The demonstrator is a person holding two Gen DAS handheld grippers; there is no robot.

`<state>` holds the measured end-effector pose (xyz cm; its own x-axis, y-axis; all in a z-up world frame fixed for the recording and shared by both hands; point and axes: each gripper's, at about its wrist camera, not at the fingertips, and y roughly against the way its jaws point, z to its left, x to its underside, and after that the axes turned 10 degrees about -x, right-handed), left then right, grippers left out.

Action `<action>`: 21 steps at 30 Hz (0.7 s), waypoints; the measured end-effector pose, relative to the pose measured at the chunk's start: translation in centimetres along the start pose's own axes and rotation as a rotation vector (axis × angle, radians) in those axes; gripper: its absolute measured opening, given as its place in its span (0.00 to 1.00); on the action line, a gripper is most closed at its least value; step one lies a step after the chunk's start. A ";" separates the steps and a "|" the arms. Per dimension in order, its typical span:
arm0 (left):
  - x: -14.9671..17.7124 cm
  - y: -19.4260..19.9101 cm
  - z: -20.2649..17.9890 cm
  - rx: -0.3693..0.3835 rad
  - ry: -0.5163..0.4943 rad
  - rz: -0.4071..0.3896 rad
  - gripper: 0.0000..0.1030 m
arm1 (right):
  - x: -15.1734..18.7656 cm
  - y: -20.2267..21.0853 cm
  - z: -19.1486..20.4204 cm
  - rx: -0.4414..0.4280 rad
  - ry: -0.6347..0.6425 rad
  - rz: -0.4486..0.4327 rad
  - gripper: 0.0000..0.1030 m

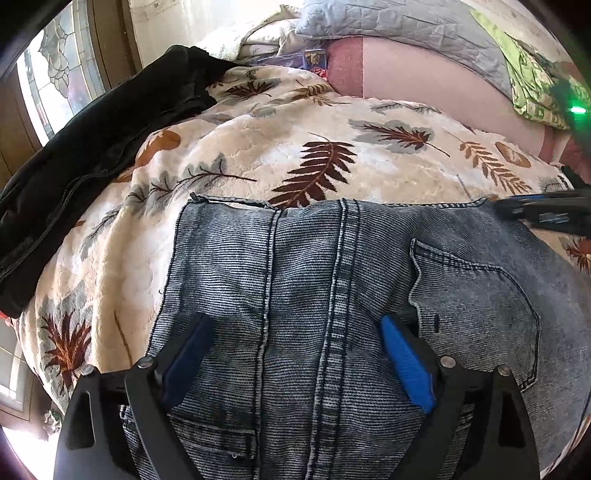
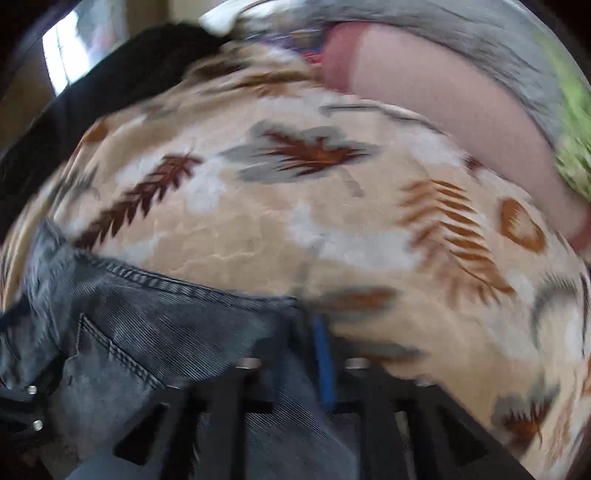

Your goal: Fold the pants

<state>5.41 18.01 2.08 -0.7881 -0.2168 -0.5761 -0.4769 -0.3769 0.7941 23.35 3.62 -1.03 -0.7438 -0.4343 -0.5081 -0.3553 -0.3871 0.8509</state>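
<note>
Pants (image 1: 295,295): grey-blue washed denim with a fine ribbed weave, lying flat on the blanket (image 1: 240,155). Heavy double-stitched seam runs down the middle; a patch pocket (image 1: 476,306) with a pointed lower edge sits to its right. The far edge is a straight stitched hem, slightly frayed at one corner.

Blanket: plush cream fleece, puckered pile, printed with brown ferns and grey-backed leaves. It covers a bed; a smooth pink sheet (image 1: 424,77) shows beyond it.

Left gripper (image 1: 295,332): black metal arms with round rivets, blue ridged pads (image 1: 402,362). Jaws spread wide, the pads resting on the denim on either side of the centre seam, nothing pinched between them.

Right gripper (image 2: 317,332): view is motion-blurred. The two black arms stand close together, a narrow blue pad edge (image 2: 324,354) between them at the denim's stitched corner; it appears clamped on the pants' edge. In the left view it shows as a dark blurred shape at the pants' far right corner.

Surroundings: black zippered jacket (image 1: 92,147) heaped along the left edge of the blanket. Quilted grey pillow (image 1: 399,26) and green patterned cloth (image 1: 532,74) lie at the far side. A leaded glass window (image 1: 55,66) stands at far left.
</note>
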 end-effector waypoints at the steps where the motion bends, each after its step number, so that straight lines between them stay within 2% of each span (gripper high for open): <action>1: 0.0 0.0 0.0 -0.001 0.004 0.001 0.90 | 1.0 2.2 -0.9 -0.024 -0.058 -0.050 0.37; 3: 0.0 0.1 0.0 -0.007 0.011 0.003 0.90 | 4.0 6.5 -3.2 -0.106 -0.176 -0.102 0.46; 5: -0.1 0.3 0.0 -0.012 0.023 0.002 0.89 | 6.8 9.3 -4.8 -0.149 -0.263 -0.118 0.56; 6: -0.1 0.5 0.0 -0.012 0.031 0.000 0.89 | 9.2 11.2 -6.1 -0.165 -0.302 -0.125 0.57; 7: -0.1 0.7 0.0 -0.015 0.037 -0.006 0.89 | 10.5 12.3 -6.6 -0.171 -0.323 -0.126 0.57; 9: -0.1 1.4 0.0 -0.019 0.044 -0.031 0.89 | 13.4 13.9 -10.1 -0.162 -0.410 -0.123 0.57; 11: 0.0 2.5 -0.1 -0.020 0.039 -0.075 0.89 | 16.3 15.3 -14.3 -0.150 -0.511 -0.135 0.57; 13: 0.1 4.4 -0.7 -0.009 0.013 -0.136 0.89 | 19.4 16.3 -19.8 -0.174 -0.669 -0.173 0.57; 15: 0.3 6.3 -1.6 0.030 -0.007 -0.177 0.89 | 21.7 15.3 -24.5 -0.203 -0.792 -0.176 0.57; 16: 0.7 7.5 -2.6 0.081 -0.024 -0.190 0.89 | 23.3 14.5 -26.6 -0.167 -0.888 -0.179 0.57; 17: 1.0 8.0 -3.6 0.114 -0.050 -0.185 0.89 | 24.7 14.1 -28.1 -0.207 -0.976 -0.200 0.49; 18: 1.5 8.1 -4.8 0.130 -0.089 -0.167 0.89 | 25.3 14.6 -28.5 -0.253 -1.014 -0.235 0.49; 19: 1.9 7.8 -5.8 0.125 -0.124 -0.143 0.89 | 25.2 15.2 -28.4 -0.264 -1.010 -0.244 0.49; 21: 2.7 6.3 -7.5 0.089 -0.180 -0.084 0.89 | 24.7 17.1 -26.9 -0.283 -0.944 -0.276 0.50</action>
<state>3.22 8.30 4.07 -0.7969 -0.0210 -0.6037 -0.5702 -0.3038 0.7633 14.16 -35.62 -2.64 -0.8420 0.4697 -0.2652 -0.5263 -0.6073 0.5951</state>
